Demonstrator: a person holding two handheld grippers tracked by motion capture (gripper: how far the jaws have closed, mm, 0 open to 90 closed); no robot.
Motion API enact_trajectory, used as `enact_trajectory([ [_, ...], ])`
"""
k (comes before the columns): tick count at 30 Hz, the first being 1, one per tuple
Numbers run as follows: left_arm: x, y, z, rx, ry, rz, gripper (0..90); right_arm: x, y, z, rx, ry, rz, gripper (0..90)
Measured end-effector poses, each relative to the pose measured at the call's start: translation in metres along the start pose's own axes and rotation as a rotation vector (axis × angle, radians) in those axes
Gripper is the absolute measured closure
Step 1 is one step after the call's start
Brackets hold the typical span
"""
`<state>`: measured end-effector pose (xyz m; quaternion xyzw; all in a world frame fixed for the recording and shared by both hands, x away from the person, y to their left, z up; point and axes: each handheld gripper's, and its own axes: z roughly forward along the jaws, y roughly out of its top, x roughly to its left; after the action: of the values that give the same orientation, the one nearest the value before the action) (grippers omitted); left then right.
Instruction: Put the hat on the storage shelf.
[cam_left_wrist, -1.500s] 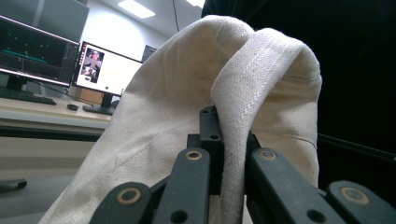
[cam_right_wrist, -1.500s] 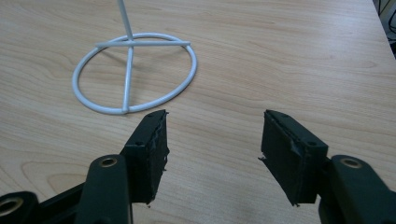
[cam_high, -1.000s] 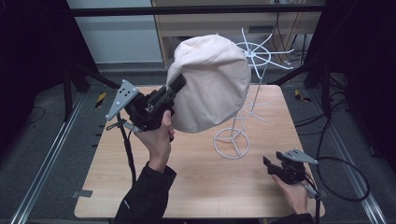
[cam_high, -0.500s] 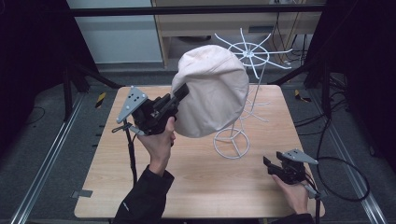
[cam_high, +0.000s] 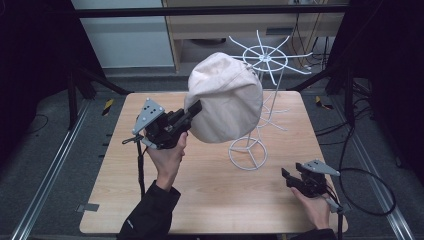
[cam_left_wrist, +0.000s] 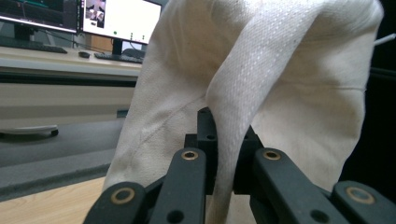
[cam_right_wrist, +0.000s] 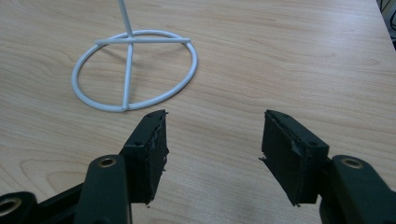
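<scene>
White wire stand behind hat

From my high view, the cream hat covers most of the white wire stand's pole and the left spokes of its top wheel. My left gripper has its tips buried in the cloth. In the left gripper view the hat runs off the top edge, and the monitors at upper left are too blurred to read. In the right gripper view the stand's pole is cut off at the top.
</scene>
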<state>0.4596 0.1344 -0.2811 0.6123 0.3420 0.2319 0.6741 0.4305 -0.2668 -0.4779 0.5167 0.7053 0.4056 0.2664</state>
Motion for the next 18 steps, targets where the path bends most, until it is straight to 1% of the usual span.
enact_trajectory([
  [2,0.001,-0.003,0.001,0.021,0.007,0.003,85.6,0.0,0.0,0.0,-0.001,0.0,0.001,40.5],
  [6,0.004,-0.009,0.005,0.043,0.001,0.001,85.8,0.0,0.0,0.001,-0.001,-0.003,-0.007,40.2],
  [8,0.003,-0.011,0.007,0.046,-0.002,0.002,86.1,0.0,0.0,0.001,0.002,0.0,-0.003,40.2],
  [9,0.003,-0.011,0.008,0.045,-0.004,0.006,86.3,0.0,0.0,0.001,-0.001,-0.002,-0.009,40.2],
  [14,0.001,-0.012,0.01,0.059,0.0,0.012,86.1,0.0,0.0,0.0,0.0,0.0,-0.003,40.1],
  [18,0.002,-0.014,0.012,0.081,0.004,0.015,84.0,0.0,0.0,0.0,0.001,0.0,-0.005,39.9],
])
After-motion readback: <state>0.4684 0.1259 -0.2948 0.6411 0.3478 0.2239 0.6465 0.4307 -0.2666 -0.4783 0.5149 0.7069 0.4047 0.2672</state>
